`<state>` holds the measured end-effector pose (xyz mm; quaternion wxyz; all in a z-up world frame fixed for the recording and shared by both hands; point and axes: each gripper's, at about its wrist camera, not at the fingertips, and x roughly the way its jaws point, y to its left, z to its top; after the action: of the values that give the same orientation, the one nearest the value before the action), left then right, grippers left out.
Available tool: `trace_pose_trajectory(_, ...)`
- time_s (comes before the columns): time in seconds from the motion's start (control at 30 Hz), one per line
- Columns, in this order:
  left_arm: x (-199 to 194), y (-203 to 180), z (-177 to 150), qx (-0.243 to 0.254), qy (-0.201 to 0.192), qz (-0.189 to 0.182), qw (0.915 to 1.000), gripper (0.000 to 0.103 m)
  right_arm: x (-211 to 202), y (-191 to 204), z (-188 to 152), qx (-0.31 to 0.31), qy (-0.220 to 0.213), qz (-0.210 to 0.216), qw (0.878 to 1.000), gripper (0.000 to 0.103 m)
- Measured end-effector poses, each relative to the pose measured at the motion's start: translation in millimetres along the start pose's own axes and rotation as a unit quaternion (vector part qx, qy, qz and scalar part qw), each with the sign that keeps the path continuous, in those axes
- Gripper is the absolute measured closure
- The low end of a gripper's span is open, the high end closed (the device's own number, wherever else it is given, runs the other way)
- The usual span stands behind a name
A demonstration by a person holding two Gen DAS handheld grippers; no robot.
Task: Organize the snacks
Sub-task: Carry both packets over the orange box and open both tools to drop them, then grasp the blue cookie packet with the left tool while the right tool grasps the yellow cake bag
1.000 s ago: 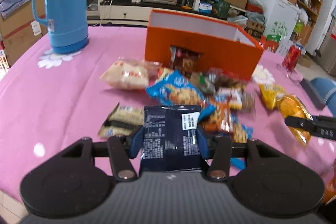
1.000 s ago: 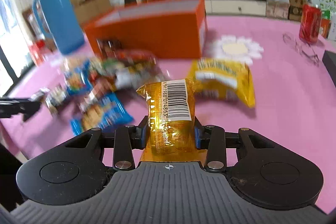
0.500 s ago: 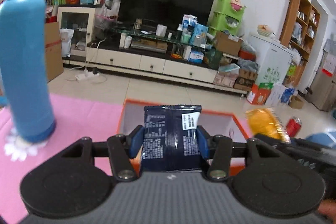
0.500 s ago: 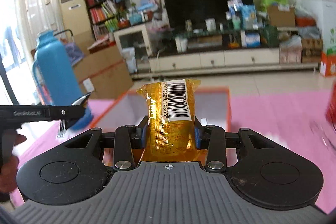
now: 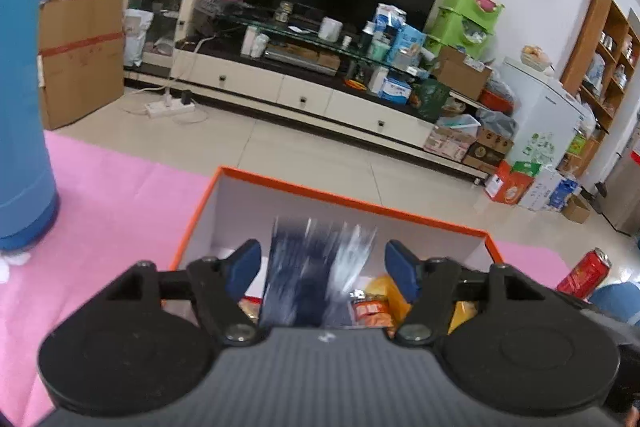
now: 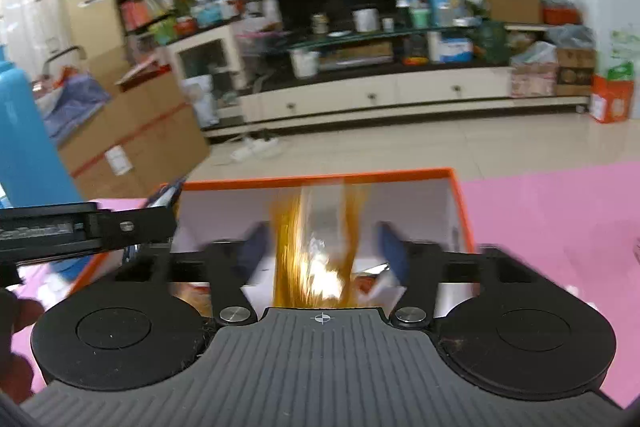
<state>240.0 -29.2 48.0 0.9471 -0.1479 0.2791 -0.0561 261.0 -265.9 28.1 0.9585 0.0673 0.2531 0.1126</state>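
Both grippers hang over the open orange box [image 5: 348,205], which holds several snack packs. My left gripper [image 5: 322,269] is open; the dark blue snack pack [image 5: 312,275] is a motion-blurred streak between the spread fingers, dropping into the box. My right gripper [image 6: 320,251] is open too; the golden-yellow snack pack [image 6: 316,251] is a blurred streak falling between its fingers into the orange box [image 6: 320,181]. The left gripper [image 6: 80,227] shows at the left of the right wrist view.
The box stands on a pink tablecloth [image 5: 104,195]. A tall blue thermos [image 5: 20,79] stands at the left. A red can [image 5: 584,273] is at the right. Beyond the table are tiled floor, a TV stand and shelves.
Both grippers have opened over the box. The dark blue pack and the yellow pack have left the fingers and are falling. Before that both were carried up from the table.
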Motion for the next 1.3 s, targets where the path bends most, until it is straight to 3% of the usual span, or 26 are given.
trace_pose_trajectory(0.07,-11.2,2.3,5.0,-0.006,-0.011,-0.008,0.9999,0.035,-15.1,0.3,4.9,0.004,-0.026,0.017,1.000,0.034)
trace_pose_trajectory(0.2,-38.9,4.1,10.6,0.002,-0.039,-0.010,0.9992,0.029,-58.0,6.3,17.8,-0.016,-0.091,0.012,0.996,0.011)
trace_pose_trajectory(0.3,-55.8,-0.9,5.0,0.033,-0.043,0.009,0.9985,0.026,-82.9,7.5,22.5,-0.022,-0.112,0.015,0.993,0.010)
trace_pose_trajectory(0.43,-73.9,-3.6,-10.5,0.071,-0.020,0.021,0.9971,0.021,-105.1,-0.5,16.0,-0.009,-0.095,0.040,0.995,0.010)
trace_pose_trajectory(0.53,-95.2,-0.6,-29.9,0.105,-0.005,0.021,0.9942,0.016,-125.0,-9.5,-3.5,0.007,-0.084,0.044,0.995,0.010)
trace_pose_trajectory(0.63,-124.6,7.9,-56.4,0.125,-0.002,0.034,0.9916,0.016,-141.3,-18.7,-30.9,0.008,-0.047,0.051,0.998,0.010)
trace_pose_trajectory(0.77,-158.0,30.9,-98.6,0.112,0.026,0.041,0.9925,0.015,-171.6,-34.5,-91.0,0.017,0.007,0.023,1.000,0.010)
trace_pose_trajectory(0.87,-169.6,47.9,-130.6,0.090,0.063,0.036,0.9933,0.015,-191.8,-48.2,-131.6,0.056,0.051,0.039,0.996,0.010)
trace_pose_trajectory(1.0,-164.0,54.5,-150.4,0.059,0.100,0.034,0.9926,0.015,-208.5,-61.6,-153.4,0.060,0.059,0.026,0.996,0.010)
trace_pose_trajectory(1.1,-154.9,45.7,-142.3,0.044,0.095,0.027,0.9941,0.015,-208.7,-75.3,-151.3,0.081,0.051,0.005,0.995,0.010)
trace_pose_trajectory(1.3,-109.8,36.5,-133.4,0.030,0.111,0.067,0.9911,0.016,-189.8,-98.2,-146.0,0.173,0.064,0.051,0.981,0.010)
